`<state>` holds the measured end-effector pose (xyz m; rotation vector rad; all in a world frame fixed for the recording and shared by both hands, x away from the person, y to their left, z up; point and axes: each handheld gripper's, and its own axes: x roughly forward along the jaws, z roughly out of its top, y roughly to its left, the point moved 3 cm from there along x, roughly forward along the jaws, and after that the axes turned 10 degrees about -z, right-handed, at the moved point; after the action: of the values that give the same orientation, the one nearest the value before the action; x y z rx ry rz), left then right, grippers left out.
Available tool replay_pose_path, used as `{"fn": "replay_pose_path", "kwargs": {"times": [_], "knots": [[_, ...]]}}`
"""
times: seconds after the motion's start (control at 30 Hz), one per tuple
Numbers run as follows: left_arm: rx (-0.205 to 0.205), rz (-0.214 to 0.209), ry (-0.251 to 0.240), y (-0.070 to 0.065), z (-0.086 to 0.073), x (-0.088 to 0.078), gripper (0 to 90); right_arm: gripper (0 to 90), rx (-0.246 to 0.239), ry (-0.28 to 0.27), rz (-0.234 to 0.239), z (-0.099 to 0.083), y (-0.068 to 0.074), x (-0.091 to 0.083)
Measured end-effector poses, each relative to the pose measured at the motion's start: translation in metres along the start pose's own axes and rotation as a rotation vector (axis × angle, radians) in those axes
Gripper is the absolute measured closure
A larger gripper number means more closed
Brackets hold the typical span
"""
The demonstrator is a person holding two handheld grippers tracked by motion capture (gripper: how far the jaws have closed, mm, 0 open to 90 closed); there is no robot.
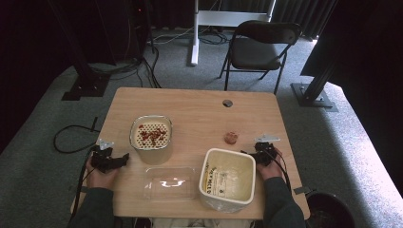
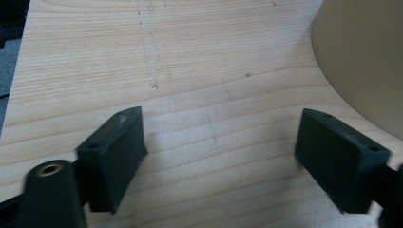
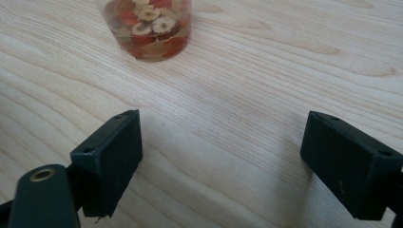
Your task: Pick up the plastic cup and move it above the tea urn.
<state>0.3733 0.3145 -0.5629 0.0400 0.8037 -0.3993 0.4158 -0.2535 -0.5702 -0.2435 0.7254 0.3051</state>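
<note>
Nearest the high camera, at the near edge of the wooden table (image 1: pixel 199 102), a cream tub (image 1: pixel 227 178) stands open and empty, with a printed label showing on its inner wall. Just to its left a clear plastic lid (image 1: pixel 170 183) lies flat on the wood, apart from any container. Behind the lid, toward the left, a second cream tub (image 1: pixel 151 138) holds a perforated insert with red pieces scattered on top. A small clear cup (image 1: pixel 231 137) sits alone right of centre; in the right gripper view this cup (image 3: pixel 149 26) is packed with red, white and brownish pieces.

The left gripper (image 1: pixel 116 161) rests at the table's left edge in the person's left hand (image 1: pixel 100 178), its jaws spread wide with only bare wood between them. In the left gripper view the curved wall of the filled tub (image 2: pixel 361 61) rises just beyond the right-hand jaw without touching it. The right gripper (image 1: pixel 262 153) sits near the right edge, just beside the empty tub's far right corner, held by the right hand (image 1: pixel 270 170). Its jaws are likewise wide apart and hold nothing; the cup stands ahead of them, well clear, with open wood between.

Beyond the table, a folding chair (image 1: pixel 259 47) stands on grey carpet, and a loose cable (image 1: pixel 71 137) loops on the floor at the left.
</note>
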Motion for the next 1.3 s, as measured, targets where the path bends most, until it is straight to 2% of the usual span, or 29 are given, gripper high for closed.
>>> {"fn": "replay_pose_path", "kwargs": {"times": [0.2,0.47,0.57,0.7,0.83,0.93,0.97,1.13,1.27,1.3], "knots": [[0.002,-0.006,-0.005,0.001,-0.004,-0.007,35.1,13.3,0.0,0.0,-0.001,0.0,0.0,0.0],[-0.004,0.0,0.002,-0.002,-0.009,-0.014,43.3,13.3,0.004,0.0,-0.004,0.0,0.0,0.0],[-0.013,-0.011,0.013,-0.004,-0.01,-0.017,47.6,13.4,0.005,0.001,-0.005,0.0,-0.001,0.0],[-0.003,-0.016,0.004,-0.008,-0.011,-0.023,47.7,13.4,0.006,0.001,-0.005,0.0,-0.001,0.0],[0.023,-0.036,-0.042,-0.018,-0.011,-0.039,47.8,13.4,0.006,0.001,-0.005,0.0,-0.001,0.0],[0.031,-0.04,-0.05,-0.021,-0.011,-0.043,48.9,13.4,0.006,0.001,-0.005,0.0,-0.001,0.0],[0.048,-0.047,-0.063,-0.03,-0.01,-0.052,49.1,13.4,0.006,0.001,-0.006,0.0,-0.001,0.0],[0.076,-0.083,-0.083,-0.049,-0.006,-0.066,51.0,13.4,0.007,0.001,-0.006,0.0,-0.001,0.0],[0.112,-0.113,-0.1,-0.065,-0.001,-0.074,51.2,13.5,0.009,0.001,-0.008,0.0,-0.001,0.0],[0.112,-0.113,-0.1,-0.065,-0.001,-0.074,51.1,13.5,0.009,0.001,-0.009,0.0,-0.001,0.0]]}}
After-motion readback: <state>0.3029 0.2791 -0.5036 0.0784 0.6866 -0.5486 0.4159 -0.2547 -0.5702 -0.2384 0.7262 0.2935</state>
